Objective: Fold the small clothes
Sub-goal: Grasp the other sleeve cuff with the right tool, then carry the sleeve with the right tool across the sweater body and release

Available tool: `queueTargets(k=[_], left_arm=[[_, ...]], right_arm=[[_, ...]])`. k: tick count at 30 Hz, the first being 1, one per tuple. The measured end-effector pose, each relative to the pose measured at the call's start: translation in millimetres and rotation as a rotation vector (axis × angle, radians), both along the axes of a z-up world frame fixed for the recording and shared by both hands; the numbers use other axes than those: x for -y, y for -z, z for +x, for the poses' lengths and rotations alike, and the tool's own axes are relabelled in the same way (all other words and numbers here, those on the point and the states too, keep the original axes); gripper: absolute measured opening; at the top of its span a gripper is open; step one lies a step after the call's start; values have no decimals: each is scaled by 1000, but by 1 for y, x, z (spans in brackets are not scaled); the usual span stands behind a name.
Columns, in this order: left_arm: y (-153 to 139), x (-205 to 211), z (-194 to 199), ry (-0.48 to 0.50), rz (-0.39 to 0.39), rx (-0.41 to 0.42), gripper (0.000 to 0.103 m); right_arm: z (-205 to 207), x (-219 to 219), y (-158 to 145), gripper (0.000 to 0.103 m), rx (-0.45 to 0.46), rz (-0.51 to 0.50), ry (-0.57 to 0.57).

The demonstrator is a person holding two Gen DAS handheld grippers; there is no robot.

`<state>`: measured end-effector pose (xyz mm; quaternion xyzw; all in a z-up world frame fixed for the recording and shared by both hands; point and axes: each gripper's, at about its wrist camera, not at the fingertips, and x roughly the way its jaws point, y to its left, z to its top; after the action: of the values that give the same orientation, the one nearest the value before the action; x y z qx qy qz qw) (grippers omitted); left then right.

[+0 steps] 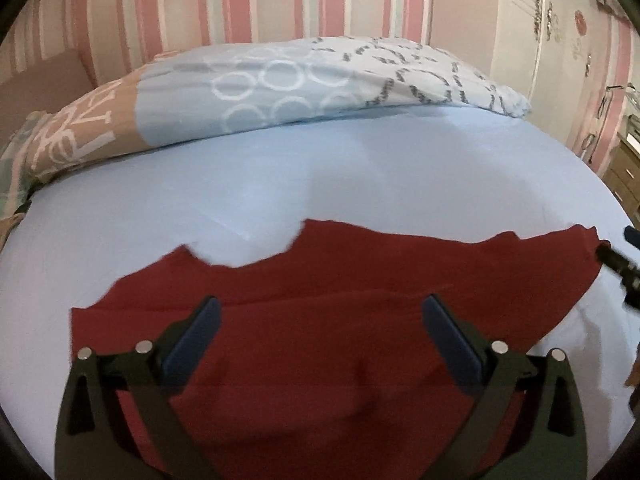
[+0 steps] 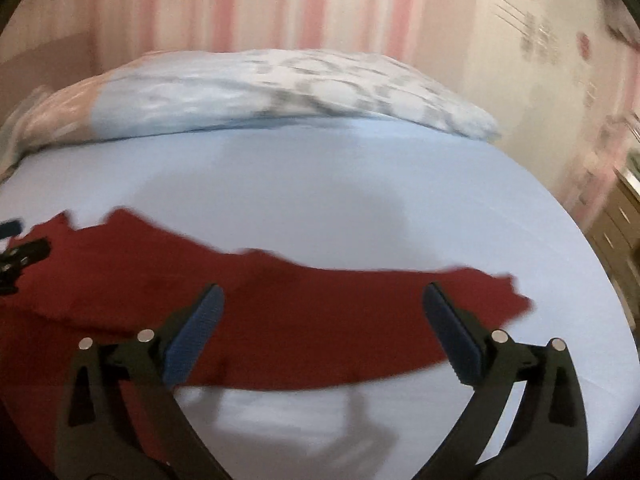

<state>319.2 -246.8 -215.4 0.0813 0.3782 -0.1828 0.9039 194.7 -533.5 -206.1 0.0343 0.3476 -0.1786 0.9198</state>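
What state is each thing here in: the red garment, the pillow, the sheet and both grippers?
Red garment: lying on the bed, one fold line across it, released.
Pillow: lying at the bed's far end.
Blue sheet: spread, mostly smooth.
Left gripper: open, fingers empty.
Right gripper: open, fingers empty.

— What's on the bed point(image 1: 320, 168)?
— A pale blue sheet, and at its far end a pillow point(image 1: 280, 84) printed with white rings, grey lettering and a tan band.
— And behind?
— Pink-and-white striped wallpaper point(image 1: 224, 0); a wooden drawer unit point(image 1: 624, 168) at the right edge.
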Motion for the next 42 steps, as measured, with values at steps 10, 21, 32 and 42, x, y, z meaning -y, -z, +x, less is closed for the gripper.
queueTargets(k=[10,21,32,42], left_arm=[[22,53,-3,-3,5,-19,101],[32,69,-9,53,67,4,101],[24,60,-7,59,83,29,101],[19,42,-7,42,74,29,101]], right_arm=[[-29,150,52,90,-62,210,290],[-11,200,93,72,-96,389,431],[16,197,84,11,-113,320,440],[-2,105,26,10,-29,114,306]])
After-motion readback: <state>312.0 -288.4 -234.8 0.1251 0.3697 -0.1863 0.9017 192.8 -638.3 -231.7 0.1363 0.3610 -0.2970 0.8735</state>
